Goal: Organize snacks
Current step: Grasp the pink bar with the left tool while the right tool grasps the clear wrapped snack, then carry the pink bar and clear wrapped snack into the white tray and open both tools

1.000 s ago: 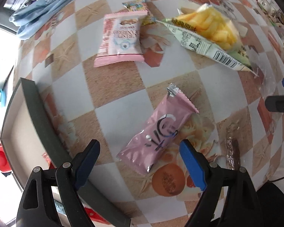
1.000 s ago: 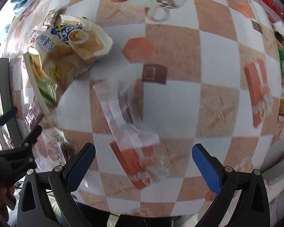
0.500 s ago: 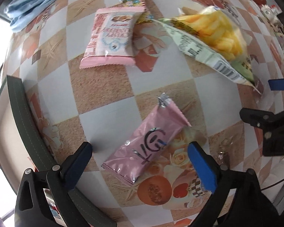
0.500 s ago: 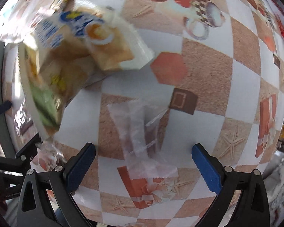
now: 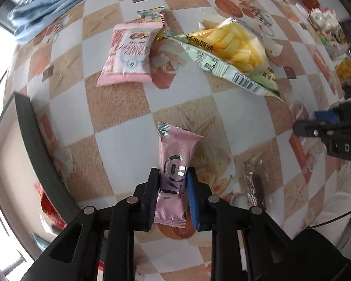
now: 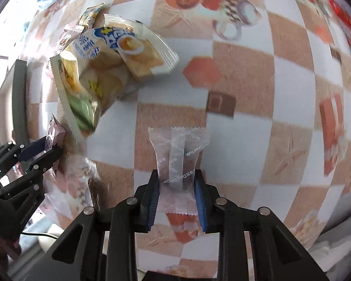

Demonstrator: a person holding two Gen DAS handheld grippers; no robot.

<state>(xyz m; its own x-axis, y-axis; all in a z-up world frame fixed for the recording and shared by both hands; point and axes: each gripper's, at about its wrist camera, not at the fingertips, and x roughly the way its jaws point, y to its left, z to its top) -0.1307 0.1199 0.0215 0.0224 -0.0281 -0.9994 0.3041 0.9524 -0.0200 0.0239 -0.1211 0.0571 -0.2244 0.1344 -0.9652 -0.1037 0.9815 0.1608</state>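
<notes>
My left gripper (image 5: 173,175) points straight down and is shut on a pink snack bar packet (image 5: 176,147), gripped across its lower half. The packet's silver-sealed top sticks out beyond the fingertips. In the right wrist view, my right gripper (image 6: 176,178) has its jaws closing on a clear wrapped snack (image 6: 179,145), and the blue pads press its sides in. The left gripper (image 6: 48,151) with the pink packet also shows at that view's left edge. The right gripper's fingers (image 5: 316,128) show at the right of the left wrist view.
On the checkered tablecloth (image 5: 119,107) lie a pink biscuit bag (image 5: 128,53), a fries bag (image 5: 234,46), a small colourful packet (image 5: 152,15) and a brown wrapped bar (image 5: 252,182). A dark-rimmed box (image 5: 32,140) stands at the left. A blue cloth (image 5: 51,7) lies at the far left.
Both grippers went from wide open to closed, the left on the pink packet and the right on the clear snack. The pink packet now stands straight between the fingers instead of slanted.
</notes>
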